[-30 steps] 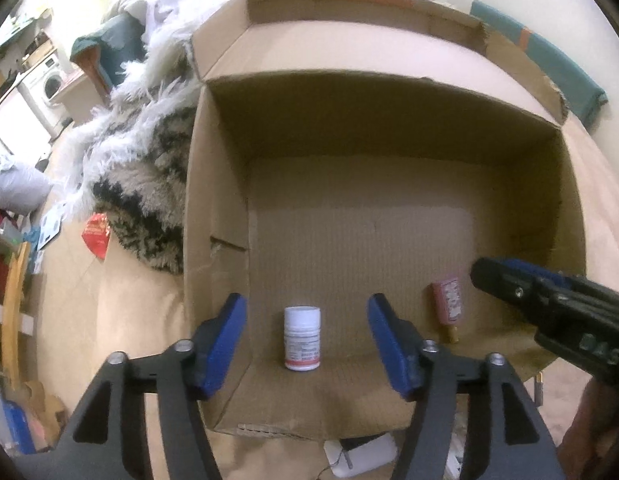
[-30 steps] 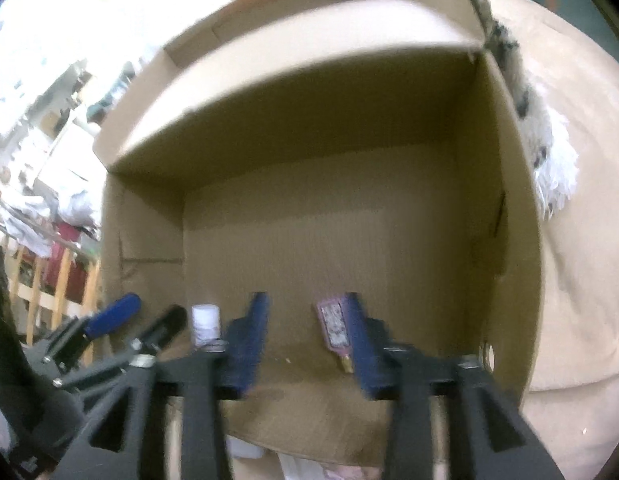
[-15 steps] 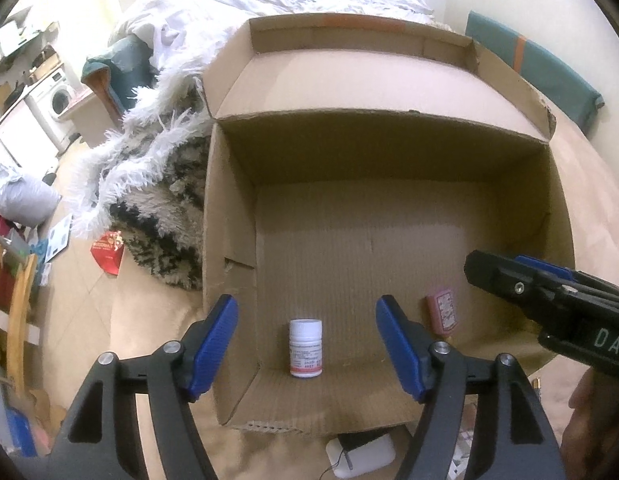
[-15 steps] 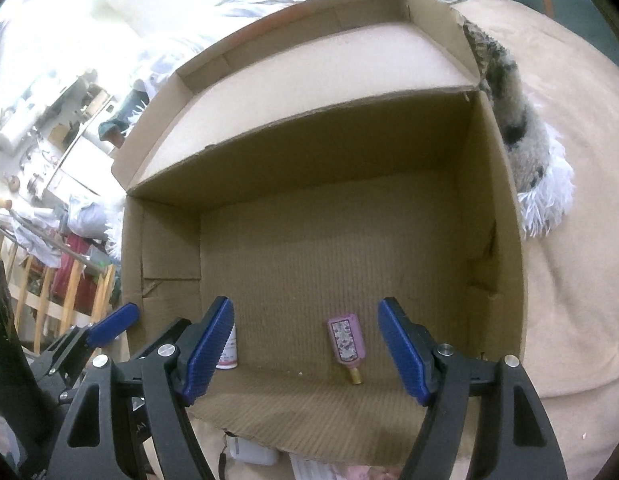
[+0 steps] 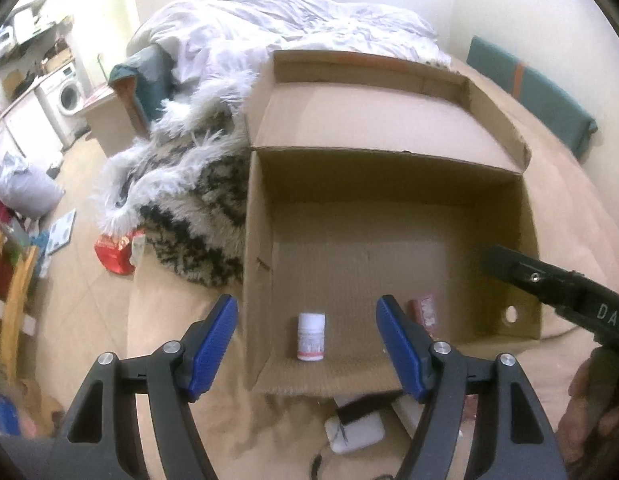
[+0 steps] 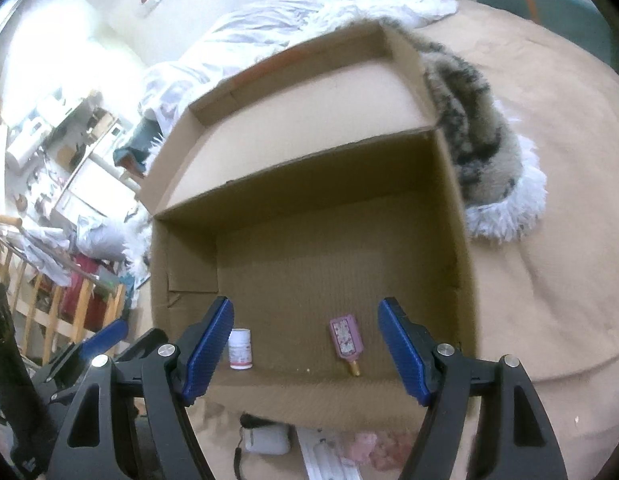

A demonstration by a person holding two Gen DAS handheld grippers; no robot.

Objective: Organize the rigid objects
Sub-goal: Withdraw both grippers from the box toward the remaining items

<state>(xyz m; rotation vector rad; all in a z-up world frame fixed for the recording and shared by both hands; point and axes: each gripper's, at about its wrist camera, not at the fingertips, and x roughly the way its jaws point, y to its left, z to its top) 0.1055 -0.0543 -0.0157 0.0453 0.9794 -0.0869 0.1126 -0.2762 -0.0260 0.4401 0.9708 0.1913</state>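
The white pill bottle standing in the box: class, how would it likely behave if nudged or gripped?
The white pill bottle stands upright and narrow, so a side push would probably tip it. Round, it may then roll across the cardboard box. Likely rigid.

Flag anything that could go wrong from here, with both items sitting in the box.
The white bottle stands upright near the near wall of the cardboard box; a bump could topple it. The pink bottle lies flat and might roll. Loose items lie just outside, under both open grippers.
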